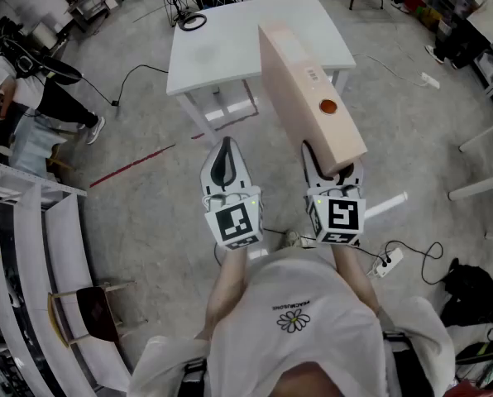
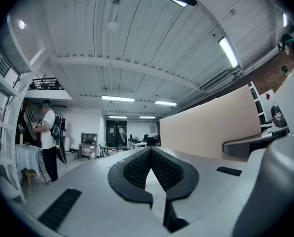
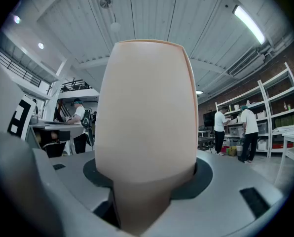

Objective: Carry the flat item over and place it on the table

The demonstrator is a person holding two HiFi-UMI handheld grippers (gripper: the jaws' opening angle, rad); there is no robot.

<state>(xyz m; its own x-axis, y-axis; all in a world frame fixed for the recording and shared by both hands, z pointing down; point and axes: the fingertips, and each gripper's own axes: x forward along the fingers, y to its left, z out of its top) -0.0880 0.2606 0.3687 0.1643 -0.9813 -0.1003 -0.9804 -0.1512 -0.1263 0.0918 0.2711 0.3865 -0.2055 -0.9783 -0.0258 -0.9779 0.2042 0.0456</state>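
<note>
the white table [image 1: 230,48] stands ahead on the floor, its top bare except for a black cable coil [image 1: 193,21] at the far left corner. the flat beige box [image 1: 308,98] is not on it yet: it is in the air over the floor, near the table's right near corner, standing up on end and leaning away from the person. the right gripper [image 1: 327,165] has its jaws spread wide and clamped on the box's lower end only. the left gripper [image 1: 223,157] hangs beside it with its jaws together and nothing between them, not touching the box.

the main risk, as i judge it, is leverage. almost all of the long box rises above a single grip at one end, so a jolt or a quick tilt could make it swing in the pads or slide out and drop to the floor. lowered at this lean, its far end could strike the table's near edge and twist the grip loose. set too far left, it could land on the coil and rock. a white power strip [image 1: 389,261] and its cords lie on the floor just beside the person, a snag for a foot.
</note>
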